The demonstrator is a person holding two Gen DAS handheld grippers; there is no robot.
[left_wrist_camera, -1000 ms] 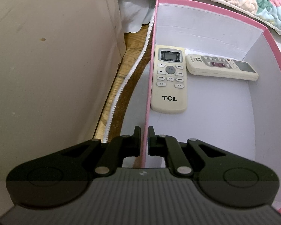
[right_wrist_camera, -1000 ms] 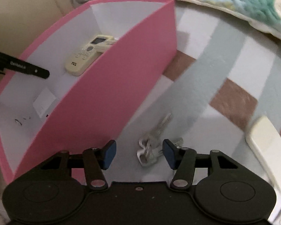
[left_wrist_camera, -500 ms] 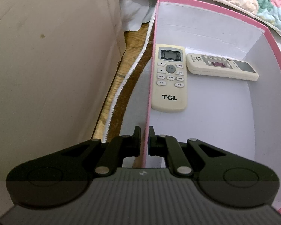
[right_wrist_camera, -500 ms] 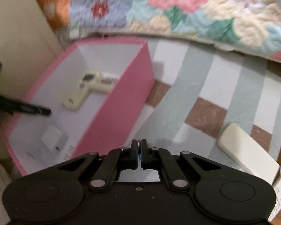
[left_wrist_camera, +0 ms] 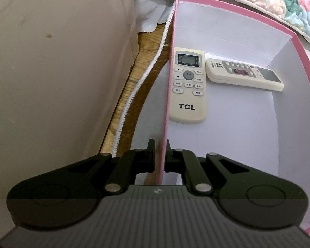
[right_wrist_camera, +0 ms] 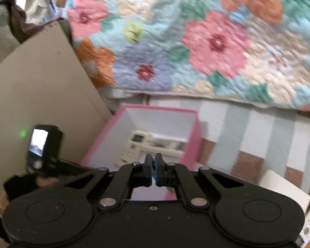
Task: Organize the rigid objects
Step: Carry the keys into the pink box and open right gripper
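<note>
A pink box [left_wrist_camera: 268, 24] with a white inside holds a cream TCL remote [left_wrist_camera: 188, 86] and a second cream remote [left_wrist_camera: 243, 74] lying across its far end. My left gripper [left_wrist_camera: 160, 146] is shut on the box's left wall. My right gripper [right_wrist_camera: 154, 159] is shut on a bunch of keys, of which only a thin metal sliver [right_wrist_camera: 154, 161] shows between the blue pads. It is raised above the near end of the pink box [right_wrist_camera: 150, 111]. Both remotes [right_wrist_camera: 146, 144] show blurred in the right wrist view.
A beige cabinet side [left_wrist_camera: 51, 72] stands left of the box. A floral quilt [right_wrist_camera: 196, 41] lies behind it. The box sits on a striped mat [right_wrist_camera: 258, 124]. A white flat object [right_wrist_camera: 283, 188] lies on the mat at the right. The left gripper's camera [right_wrist_camera: 43, 148] shows at the left.
My right gripper closed on the keys on the mat and lifted them up and back over the box. My left gripper kept its hold on the box wall.
</note>
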